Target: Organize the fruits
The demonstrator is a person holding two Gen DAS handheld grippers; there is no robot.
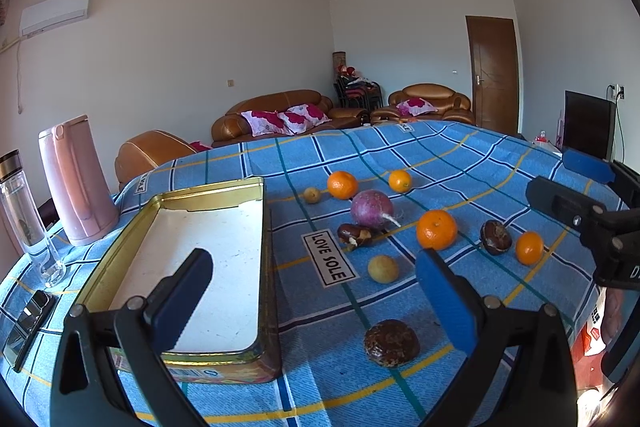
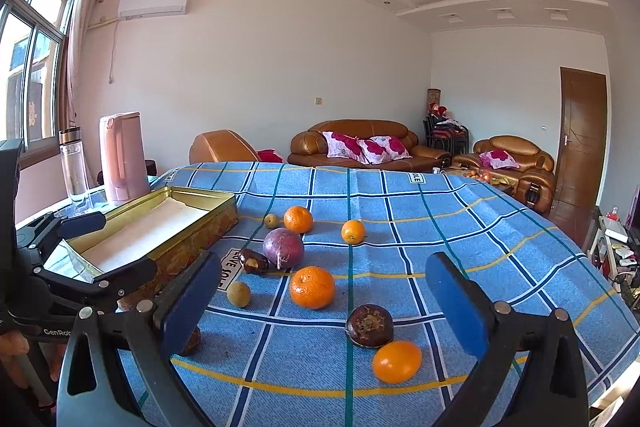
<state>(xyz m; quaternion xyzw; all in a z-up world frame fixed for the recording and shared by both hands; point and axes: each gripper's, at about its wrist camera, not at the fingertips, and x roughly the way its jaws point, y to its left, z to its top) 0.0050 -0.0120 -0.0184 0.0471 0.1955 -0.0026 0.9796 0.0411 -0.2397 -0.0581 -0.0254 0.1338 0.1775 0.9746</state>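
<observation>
Nothing is picked yet; by my reading this is the start of the job, with every fruit loose on the cloth and the tin empty.

Lowest in the left wrist view, the left gripper (image 1: 316,291) stands spread wide and holds nothing, one finger over the tin, the other over the cloth. Just beyond it, low centre, lies a dark brown fruit (image 1: 391,342), apart from the rest. At lower left sits the gold tin tray (image 1: 262,267), its white floor bare. In the right wrist view the right gripper (image 2: 324,303) is likewise spread and empty; an orange (image 2: 397,361) and a dark round fruit (image 2: 369,320) lie between its fingers low in the frame.

Toward mid-frame the other oranges, two small yellow fruits and a purple radish (image 1: 371,208) are scattered on the blue checked tablecloth (image 1: 460,155).

The next move probably calls for lowering over one near fruit, closing gently since round fruit rolls, then lifting above the tin's raised rim.

Room is open at right and far; at left a pink kettle (image 1: 78,183) and glass bottle (image 1: 24,215) crowd the tin, and the table edge runs close below.
</observation>
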